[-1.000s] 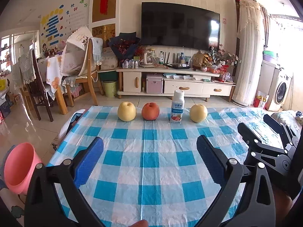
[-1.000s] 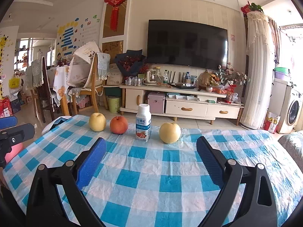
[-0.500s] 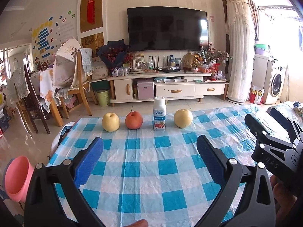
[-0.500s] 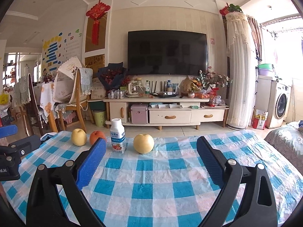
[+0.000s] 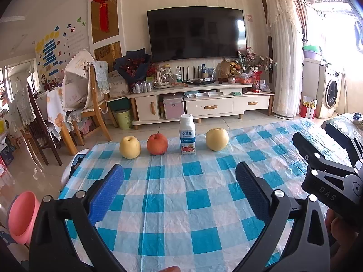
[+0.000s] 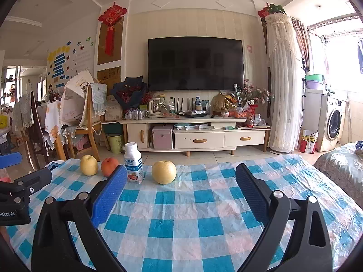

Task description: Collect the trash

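Note:
A small white milk bottle (image 5: 187, 137) (image 6: 133, 163) stands upright at the far edge of the blue-checked table (image 5: 172, 204) (image 6: 181, 213). It stands in a row with a yellow apple (image 5: 129, 147) (image 6: 89, 165), a red apple (image 5: 157, 144) (image 6: 109, 166) and a yellow pear (image 5: 217, 139) (image 6: 163, 172). My left gripper (image 5: 179, 190) is open above the near half of the table, well short of the row. My right gripper (image 6: 180, 189) is open too, with nothing between its fingers. Each gripper shows at the edge of the other's view.
A pink bin (image 5: 21, 217) sits low beside the table's left near corner. Beyond the table are a TV cabinet (image 5: 199, 104), wooden chairs (image 5: 90, 104) at the left, a small green bin (image 5: 123, 119) on the floor and a washing machine (image 5: 330, 95) at the right.
Both grippers have tilted up and drawn back a little, so the row of fruit and bottle sits lower and farther off. Both stay open.

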Demonstrator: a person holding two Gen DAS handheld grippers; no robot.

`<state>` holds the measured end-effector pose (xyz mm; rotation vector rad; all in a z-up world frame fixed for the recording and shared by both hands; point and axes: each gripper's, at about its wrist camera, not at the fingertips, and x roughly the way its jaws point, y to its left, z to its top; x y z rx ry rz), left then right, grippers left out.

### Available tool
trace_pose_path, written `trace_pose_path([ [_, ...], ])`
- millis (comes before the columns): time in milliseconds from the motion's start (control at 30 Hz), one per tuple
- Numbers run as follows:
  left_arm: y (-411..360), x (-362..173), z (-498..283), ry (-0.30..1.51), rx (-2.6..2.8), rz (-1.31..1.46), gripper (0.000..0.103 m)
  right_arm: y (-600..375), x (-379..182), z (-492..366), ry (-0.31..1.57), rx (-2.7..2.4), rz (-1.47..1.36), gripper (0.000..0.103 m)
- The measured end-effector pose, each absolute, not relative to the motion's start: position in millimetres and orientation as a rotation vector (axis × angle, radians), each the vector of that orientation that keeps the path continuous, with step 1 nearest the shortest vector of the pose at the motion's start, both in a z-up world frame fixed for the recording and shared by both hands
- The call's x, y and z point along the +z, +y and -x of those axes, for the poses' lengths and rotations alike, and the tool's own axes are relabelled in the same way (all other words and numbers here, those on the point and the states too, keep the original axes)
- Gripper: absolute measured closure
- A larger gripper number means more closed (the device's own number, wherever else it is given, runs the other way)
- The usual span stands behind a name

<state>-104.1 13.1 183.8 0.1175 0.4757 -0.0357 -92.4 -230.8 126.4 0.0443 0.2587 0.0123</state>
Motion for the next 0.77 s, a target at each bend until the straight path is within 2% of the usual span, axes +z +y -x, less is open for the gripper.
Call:
trace_pose_path([
  [367,17,157,90,0.498,-0.048,-0.103,0.004,-222,115,84,0.292,0.033,-0.011,0.008],
  [567,27,93,56,0.669,-0.033,-0.028,0.004,-220,89,59,0.4,0.049,-0.007,0.008],
  [767,36,20,22,0.857,0.033,0.018,0.004,-205,47,22,0.608,0.073,0.056,0.008],
])
